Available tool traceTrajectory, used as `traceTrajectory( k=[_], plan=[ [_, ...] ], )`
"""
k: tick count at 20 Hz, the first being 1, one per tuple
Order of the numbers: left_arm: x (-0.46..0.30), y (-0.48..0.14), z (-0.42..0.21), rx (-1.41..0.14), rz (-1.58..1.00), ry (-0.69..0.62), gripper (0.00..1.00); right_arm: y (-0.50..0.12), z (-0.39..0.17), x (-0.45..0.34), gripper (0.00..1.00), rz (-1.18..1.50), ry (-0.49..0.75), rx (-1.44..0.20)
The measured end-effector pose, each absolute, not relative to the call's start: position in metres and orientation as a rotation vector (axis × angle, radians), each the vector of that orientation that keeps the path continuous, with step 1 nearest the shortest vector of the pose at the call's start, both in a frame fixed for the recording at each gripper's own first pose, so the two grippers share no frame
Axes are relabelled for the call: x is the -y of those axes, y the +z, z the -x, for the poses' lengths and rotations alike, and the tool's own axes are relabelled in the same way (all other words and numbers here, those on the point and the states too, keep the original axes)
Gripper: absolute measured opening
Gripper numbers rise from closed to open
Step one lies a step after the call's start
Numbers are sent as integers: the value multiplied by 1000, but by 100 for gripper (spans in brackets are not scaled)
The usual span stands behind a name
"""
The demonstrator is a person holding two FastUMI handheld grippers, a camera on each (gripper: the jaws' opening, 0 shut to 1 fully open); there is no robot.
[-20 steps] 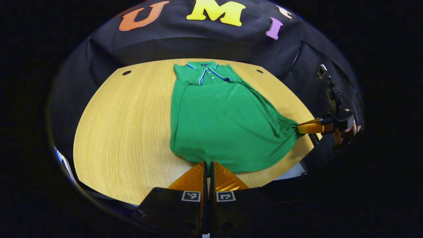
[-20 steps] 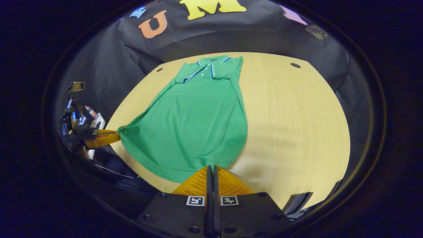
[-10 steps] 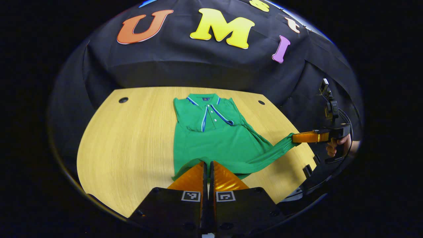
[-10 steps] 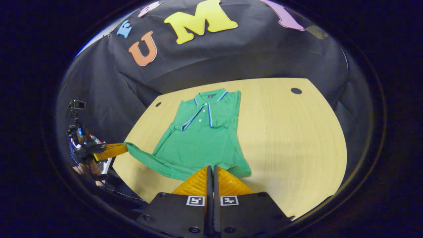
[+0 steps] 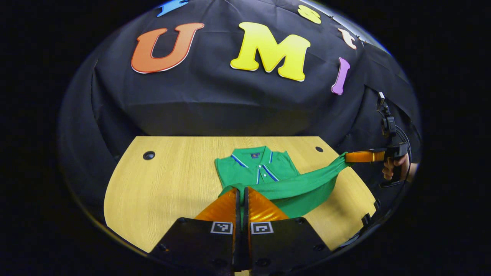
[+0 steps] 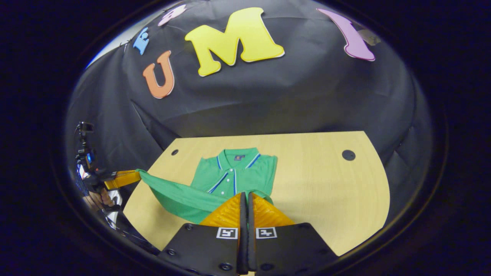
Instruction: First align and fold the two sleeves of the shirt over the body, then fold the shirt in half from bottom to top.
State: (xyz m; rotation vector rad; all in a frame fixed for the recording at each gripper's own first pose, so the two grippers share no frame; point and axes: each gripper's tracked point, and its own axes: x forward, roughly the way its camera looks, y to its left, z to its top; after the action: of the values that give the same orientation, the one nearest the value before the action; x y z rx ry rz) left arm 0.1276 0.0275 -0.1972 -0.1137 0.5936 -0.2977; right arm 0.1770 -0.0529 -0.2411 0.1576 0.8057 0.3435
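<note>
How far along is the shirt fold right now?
The sleeves look already folded in: the green polo shirt lies narrow on the wooden table. The bottom-to-top fold is in hand: the left gripper and right gripper each pinch a hem corner, lifted toward the collar. Left: lay the hem at the collar and release.

Matt green knitted-cloth polo shirt (image 5: pixel 261 170) with smooth blue-and-white collar trim, on pale, finely grained matt wooden table (image 5: pixel 168 184); ribbed plastic fingers (image 6: pixel 230 212), matt black cloth wall (image 6: pixel 268 96).
</note>
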Motion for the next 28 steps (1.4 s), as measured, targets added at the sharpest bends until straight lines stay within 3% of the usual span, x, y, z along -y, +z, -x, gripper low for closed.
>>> traceTrajectory(
  k=[12,19,20,21,28],
  plan=[
    [-43,-214,-254,-515,129,-260,3,-272,-310,46,2,-174,277,-686],
    [-41,-265,-295,-540,113,-255,3,-319,-347,35,2,-146,265,-683],
    [-42,-275,-299,-548,120,-244,10,-329,-352,34,2,-136,263,-689],
    [-43,-285,-303,-554,128,-230,3,-338,-354,33,2,-122,260,-694],
    [-45,-346,-328,-583,155,-161,3,-396,-373,38,2,-55,206,-739]
  ],
)
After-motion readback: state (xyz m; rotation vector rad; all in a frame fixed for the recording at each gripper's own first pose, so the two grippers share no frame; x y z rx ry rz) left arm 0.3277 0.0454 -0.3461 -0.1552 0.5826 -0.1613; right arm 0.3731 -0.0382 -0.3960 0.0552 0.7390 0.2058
